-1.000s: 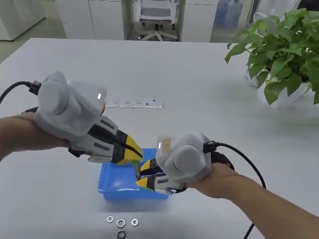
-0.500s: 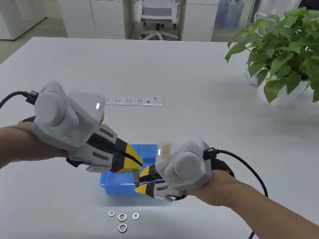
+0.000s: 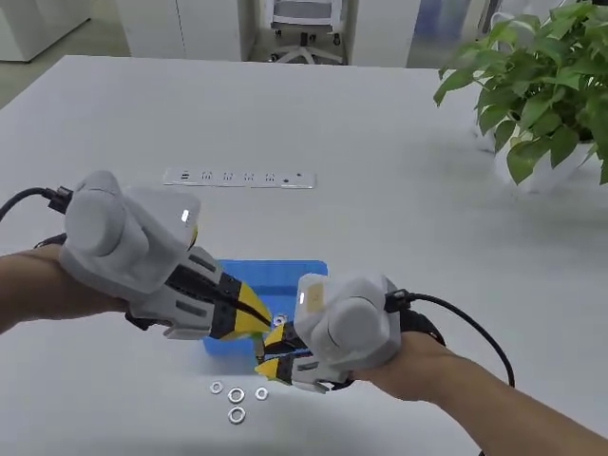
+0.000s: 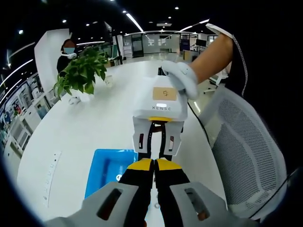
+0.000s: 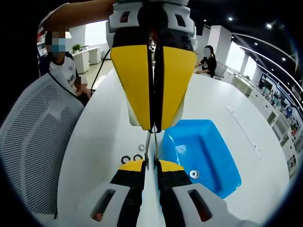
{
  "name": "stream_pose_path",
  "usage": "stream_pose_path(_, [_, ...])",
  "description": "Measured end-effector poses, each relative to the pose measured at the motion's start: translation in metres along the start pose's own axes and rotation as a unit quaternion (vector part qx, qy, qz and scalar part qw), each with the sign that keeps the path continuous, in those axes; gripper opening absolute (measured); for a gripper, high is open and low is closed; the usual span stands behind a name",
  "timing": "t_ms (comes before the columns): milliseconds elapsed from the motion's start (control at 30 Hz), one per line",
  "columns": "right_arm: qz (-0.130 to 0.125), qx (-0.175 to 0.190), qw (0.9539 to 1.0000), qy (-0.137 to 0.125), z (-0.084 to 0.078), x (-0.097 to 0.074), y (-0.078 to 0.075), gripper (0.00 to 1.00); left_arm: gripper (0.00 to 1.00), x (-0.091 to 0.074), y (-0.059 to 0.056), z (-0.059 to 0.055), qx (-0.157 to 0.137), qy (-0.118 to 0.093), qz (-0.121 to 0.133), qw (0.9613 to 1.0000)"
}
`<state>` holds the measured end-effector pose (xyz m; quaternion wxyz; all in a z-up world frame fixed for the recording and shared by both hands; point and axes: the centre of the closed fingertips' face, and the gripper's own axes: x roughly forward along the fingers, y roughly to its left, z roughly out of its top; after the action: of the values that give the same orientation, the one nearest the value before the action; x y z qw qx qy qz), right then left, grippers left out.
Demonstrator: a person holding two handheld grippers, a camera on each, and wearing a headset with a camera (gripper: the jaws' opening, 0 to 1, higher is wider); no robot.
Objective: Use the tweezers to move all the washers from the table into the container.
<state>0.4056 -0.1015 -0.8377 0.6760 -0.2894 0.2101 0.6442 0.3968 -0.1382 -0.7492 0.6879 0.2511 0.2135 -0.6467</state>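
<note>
**Where the tweezers point(image 5: 150, 146) span two closed grippers, one washer point(image 5: 193, 174) lies in the container point(image 3: 285, 277)**

Although the blue container is shallow and open-topped, its floor holds just that single washer, toward the near side. Four more washers point(image 3: 236, 394) lie in a loose cluster on the white table point(image 3: 399, 190), just near of the container's near wall and apart from it.

The left gripper point(image 3: 253, 312) comes in from the left and the right gripper point(image 3: 274, 353) from the right. Their yellow tips almost meet above the container's near edge. Each pair of jaws is drawn to a thin slit, and the tweezers run from one slit to the other, so both appear clamped on them.

Far of the container, a wide stretch of tabletop reaches to a power strip point(image 3: 237, 178), well apart. A potted plant point(image 3: 532, 85) stands at the far right. Beyond the table's far edge sits an office chair point(image 3: 304, 19).
</note>
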Motion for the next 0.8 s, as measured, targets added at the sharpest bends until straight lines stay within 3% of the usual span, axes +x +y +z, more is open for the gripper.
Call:
stream_pose_path(300, [0.007,0.011,0.9999,0.003,-0.009,0.006,0.011,0.12,0.05,0.007,-0.008,-0.008,-0.006,0.001,-0.007,1.0000])
stream_pose_path(800, [0.018,0.026,0.9995,0.007,-0.018,0.015,0.020,0.13,0.05,0.015,-0.013,-0.018,-0.026,-0.003,-0.010,0.9996])
